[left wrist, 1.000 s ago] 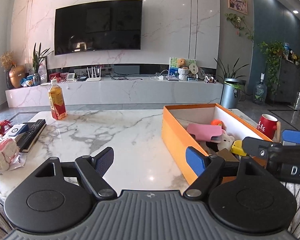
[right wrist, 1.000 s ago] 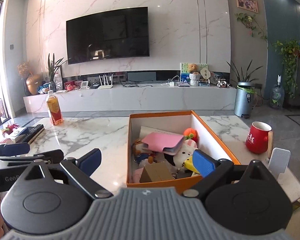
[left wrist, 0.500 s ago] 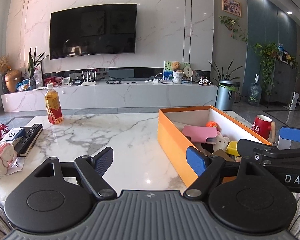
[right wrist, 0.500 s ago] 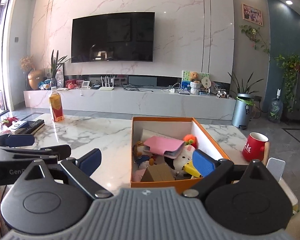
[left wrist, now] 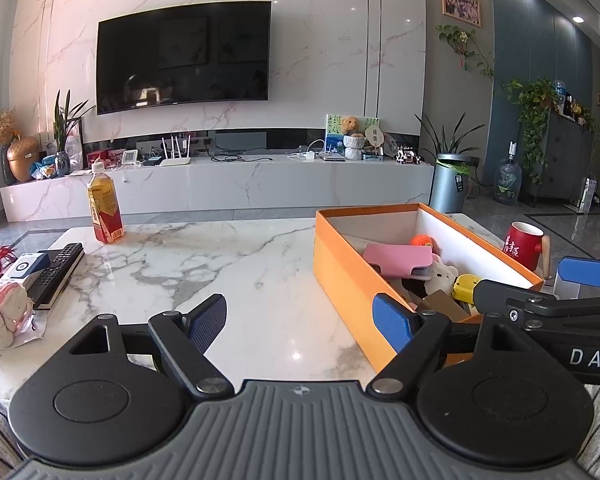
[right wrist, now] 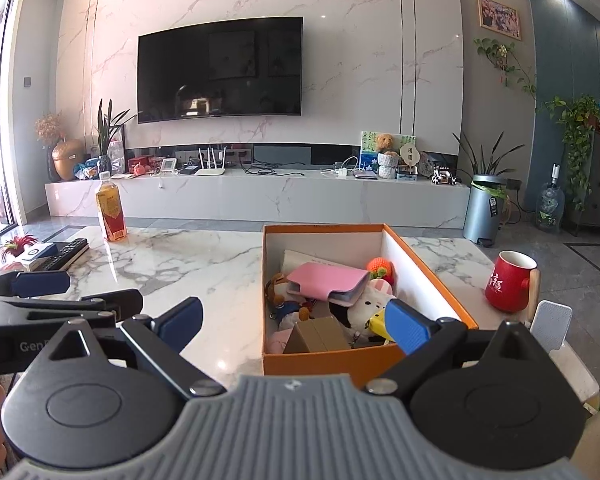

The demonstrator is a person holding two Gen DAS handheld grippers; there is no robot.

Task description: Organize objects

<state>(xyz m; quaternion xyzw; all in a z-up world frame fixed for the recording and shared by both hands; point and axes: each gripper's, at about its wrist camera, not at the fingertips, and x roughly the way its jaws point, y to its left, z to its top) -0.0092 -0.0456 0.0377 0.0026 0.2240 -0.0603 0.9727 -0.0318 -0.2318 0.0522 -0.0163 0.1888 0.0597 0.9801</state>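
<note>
i've got the left gripper (left wrist: 300, 322) spread wide with nothing in it, hovering over the marble counter (left wrist: 228, 276) just left of the orange box (left wrist: 340, 276). my right gripper (right wrist: 296, 322) is spread and empty too, at the box's near wall. inside the box: a pink wallet (right wrist: 326, 282) on top, a white plush (right wrist: 370, 306), an orange ball (right wrist: 380, 267). red mug (right wrist: 508, 286) stands right of the box, tea bottle (left wrist: 105, 214) far left.

White letters "DAS" stand on the right gripper (left wrist: 540, 280) arm, just right of the orange box (left wrist: 340, 264). "Gen" stands on the left gripper (right wrist: 88, 288) arm, well left of that box. The red mug (right wrist: 508, 286) beside the box carries white characters, unreadable.
</note>
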